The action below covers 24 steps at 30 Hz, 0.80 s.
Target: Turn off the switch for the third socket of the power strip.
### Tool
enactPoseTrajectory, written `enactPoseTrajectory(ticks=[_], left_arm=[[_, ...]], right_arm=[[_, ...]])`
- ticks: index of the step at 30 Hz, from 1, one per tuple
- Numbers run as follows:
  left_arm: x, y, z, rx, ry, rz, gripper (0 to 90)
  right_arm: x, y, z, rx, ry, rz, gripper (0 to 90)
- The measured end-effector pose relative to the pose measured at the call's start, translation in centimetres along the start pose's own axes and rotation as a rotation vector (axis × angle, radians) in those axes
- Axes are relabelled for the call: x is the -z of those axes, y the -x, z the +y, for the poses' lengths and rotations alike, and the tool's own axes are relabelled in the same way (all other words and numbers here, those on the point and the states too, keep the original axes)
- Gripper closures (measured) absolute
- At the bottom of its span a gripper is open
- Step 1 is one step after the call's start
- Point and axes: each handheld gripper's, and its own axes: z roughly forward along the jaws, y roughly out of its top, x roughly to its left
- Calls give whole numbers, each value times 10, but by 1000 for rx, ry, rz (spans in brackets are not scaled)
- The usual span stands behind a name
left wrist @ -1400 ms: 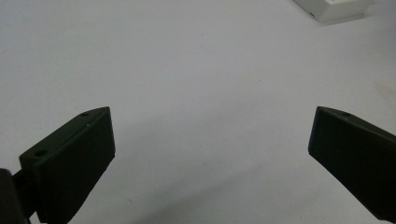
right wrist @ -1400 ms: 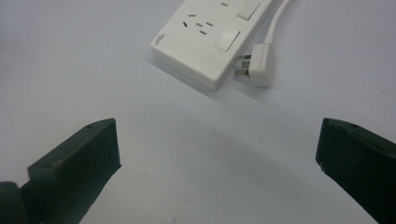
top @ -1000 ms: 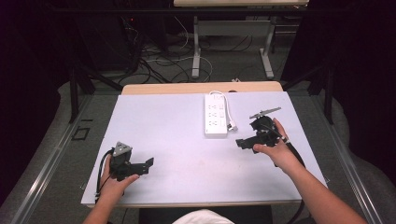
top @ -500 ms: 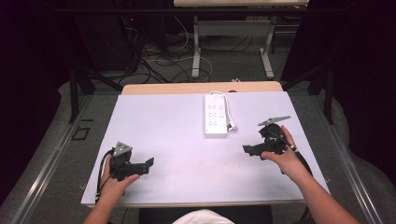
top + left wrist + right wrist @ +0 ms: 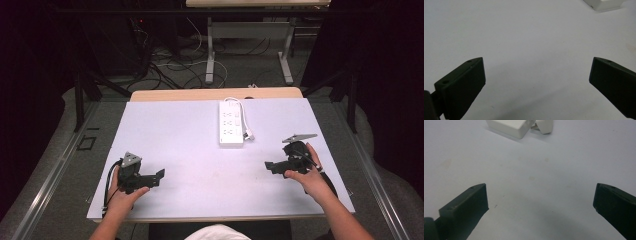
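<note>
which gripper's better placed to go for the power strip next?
Right, probably. The right gripper sits nearer the power strip, jaws open, with the strip's corner and plug ahead in its view. The left gripper is farther off.

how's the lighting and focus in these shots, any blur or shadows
High view: the table is evenly lit and sharp, the room around it dark. Left gripper view: the black jaws are soft-edged, a faint shadow lies under the left gripper, and the power strip corner is blurred. Right gripper view: a broad soft shadow between the jaws of the right gripper.
</note>
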Motion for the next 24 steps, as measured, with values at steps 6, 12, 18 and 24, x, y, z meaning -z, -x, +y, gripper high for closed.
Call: enactPoseTrajectory(ticks=[6, 12, 18, 24], left_arm=[[0, 0, 0, -2, -2, 0, 6], [-1, 1, 0, 1, 6, 5, 6], [-1, 1, 0, -2, 3, 3, 5], [0, 0, 0, -1, 1, 3, 6]], right_arm=[[-2, 4, -12, -20, 15, -1, 0], [-5, 10, -23, -30, 28, -7, 0], [-7, 15, -31, -68, 47, -16, 0], [-7, 22, -35, -85, 69, -38, 0]])
